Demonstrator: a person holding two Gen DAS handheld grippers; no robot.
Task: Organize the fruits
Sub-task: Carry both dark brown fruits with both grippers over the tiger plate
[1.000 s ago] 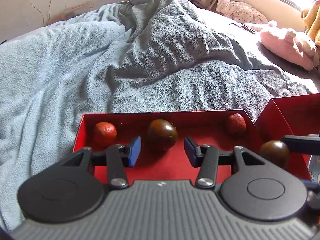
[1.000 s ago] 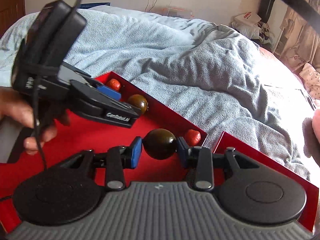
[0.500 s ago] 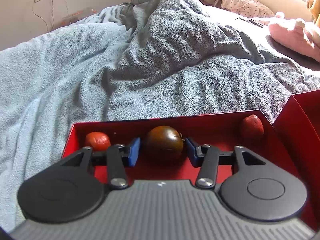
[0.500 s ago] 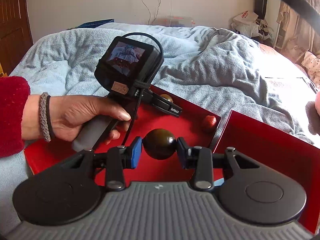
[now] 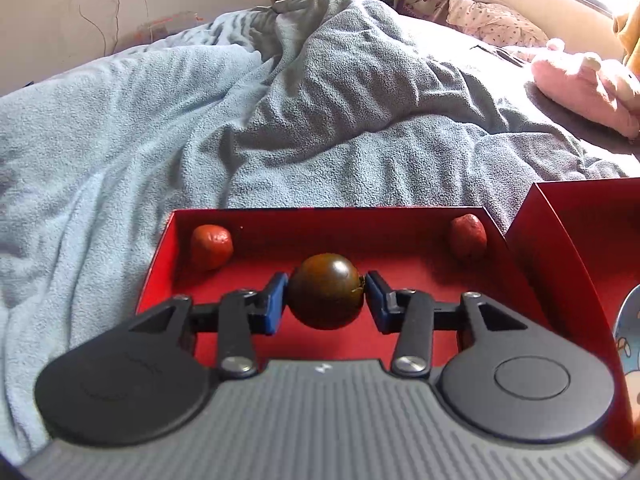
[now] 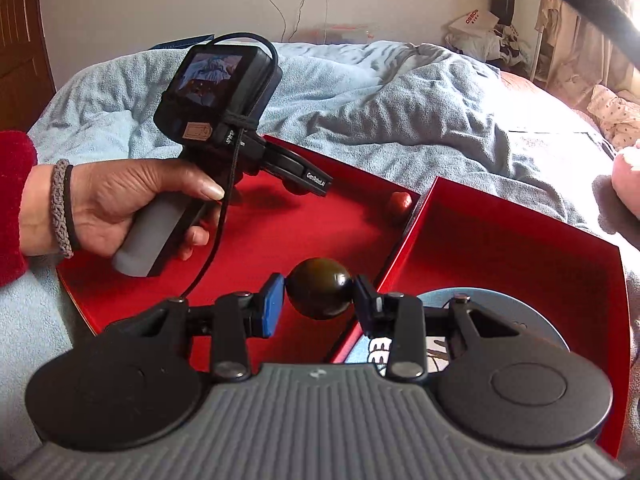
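Note:
In the left wrist view a dark brown-green round fruit sits between the blue pads of my left gripper. The jaws are closing and both pads touch it, low over the red tray. Two small red fruits lie in the tray's far corners. My right gripper is shut on a second dark round fruit, held in the air over the seam between the red tray and the second red box. The left gripper, held by a hand, points into the tray.
The trays rest on a rumpled blue-grey blanket on a bed. A round blue plate with a cartoon print lies in the second red box. A pink plush toy lies at the far right. One small red fruit sits by the dividing wall.
My left gripper moved forward around the dark fruit in the tray and narrowed until its pads met it. My right gripper carried its fruit rightward, toward the second box.

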